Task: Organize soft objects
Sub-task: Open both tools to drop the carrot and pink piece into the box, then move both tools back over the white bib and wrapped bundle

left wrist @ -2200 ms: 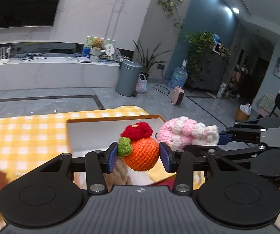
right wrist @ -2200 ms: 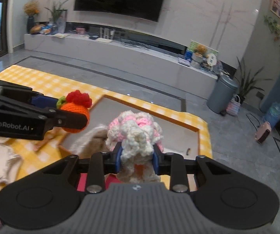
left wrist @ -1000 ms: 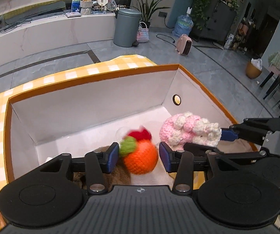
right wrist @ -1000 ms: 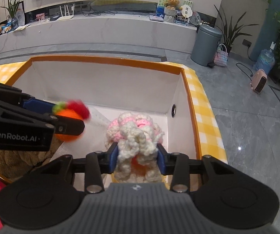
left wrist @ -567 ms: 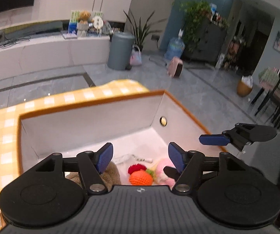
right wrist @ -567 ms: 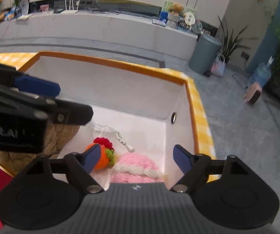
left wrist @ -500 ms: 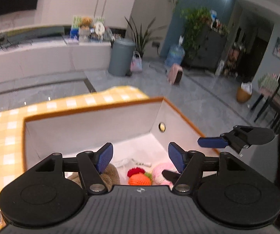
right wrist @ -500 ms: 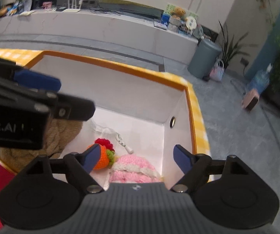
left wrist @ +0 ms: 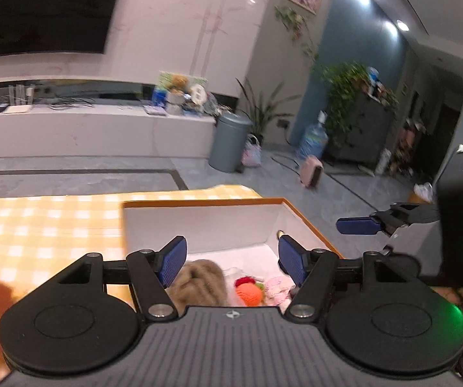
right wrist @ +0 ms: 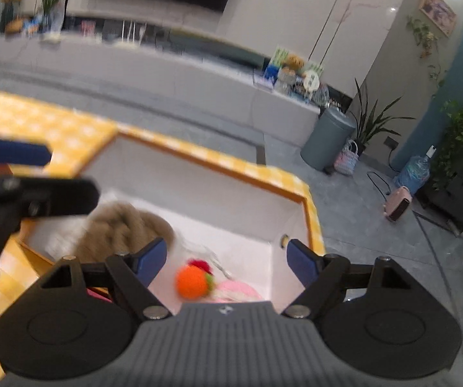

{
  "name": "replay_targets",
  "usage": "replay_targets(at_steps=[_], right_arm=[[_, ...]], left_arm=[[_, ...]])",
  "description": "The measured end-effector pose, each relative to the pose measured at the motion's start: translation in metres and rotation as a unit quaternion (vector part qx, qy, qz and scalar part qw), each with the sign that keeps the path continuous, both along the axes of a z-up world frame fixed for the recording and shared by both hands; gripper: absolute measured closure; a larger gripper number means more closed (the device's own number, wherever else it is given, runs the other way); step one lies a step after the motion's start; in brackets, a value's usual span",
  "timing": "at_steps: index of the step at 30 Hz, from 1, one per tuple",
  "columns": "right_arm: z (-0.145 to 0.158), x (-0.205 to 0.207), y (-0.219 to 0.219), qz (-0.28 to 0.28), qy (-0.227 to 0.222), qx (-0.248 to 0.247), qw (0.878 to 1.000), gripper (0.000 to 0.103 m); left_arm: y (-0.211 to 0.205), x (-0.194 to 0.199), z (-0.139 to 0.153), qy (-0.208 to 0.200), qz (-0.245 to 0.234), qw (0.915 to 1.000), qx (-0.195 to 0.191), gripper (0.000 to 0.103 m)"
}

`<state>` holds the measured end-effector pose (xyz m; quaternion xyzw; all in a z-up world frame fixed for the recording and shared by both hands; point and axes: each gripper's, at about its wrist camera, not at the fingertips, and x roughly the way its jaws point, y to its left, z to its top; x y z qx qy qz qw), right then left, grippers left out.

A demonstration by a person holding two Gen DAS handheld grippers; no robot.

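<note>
Both crocheted toys, gripped 2.2 s ago, are now released into the white box [left wrist: 199, 225]: the orange toy [left wrist: 248, 295] is seen touching the pink toy [left wrist: 278, 290], beside a brown plush [left wrist: 199, 282]. Left tongs [left wrist: 233, 259] and right tongs [right wrist: 228, 259] are held spread above it. The counter [left wrist: 37, 225] is covered in yellow check, with grey tiled floor [left wrist: 344, 200] beyond.
</note>
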<state>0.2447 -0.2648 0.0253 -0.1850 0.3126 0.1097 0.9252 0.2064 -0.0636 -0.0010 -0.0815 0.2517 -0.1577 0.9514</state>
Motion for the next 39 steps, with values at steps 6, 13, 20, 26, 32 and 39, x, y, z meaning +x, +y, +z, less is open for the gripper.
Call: replay_targets(at_steps=[6, 13, 20, 26, 32, 39], right_arm=[[0.014, -0.042, 0.026, 0.036, -0.045, 0.045, 0.997, 0.022], [0.012, -0.085, 0.061, 0.053, -0.084, 0.026, 0.995, 0.023], [0.005, -0.132, 0.077, 0.047, -0.104, 0.099, 0.989, 0.023], [-0.015, -0.167, 0.109, 0.083, -0.083, 0.128, 0.985, 0.024], [-0.049, -0.183, 0.139, 0.106, -0.016, 0.139, 0.985, 0.024], [-0.089, -0.175, 0.156, 0.092, 0.075, 0.160, 0.980, 0.033]], left_arm=[[0.033, -0.036, -0.001, -0.014, 0.048, 0.9988, -0.001, 0.026], [0.064, -0.068, -0.016, 0.005, 0.082, 0.9953, 0.051, 0.024], [0.093, -0.096, -0.044, 0.063, 0.080, 0.9910, 0.087, 0.024], [0.126, -0.125, -0.064, 0.108, 0.076, 0.9875, 0.085, 0.025], [0.153, -0.134, -0.078, 0.157, 0.075, 0.9816, 0.078, 0.029], [0.168, -0.136, -0.079, 0.168, 0.114, 0.9745, 0.096, 0.032]])
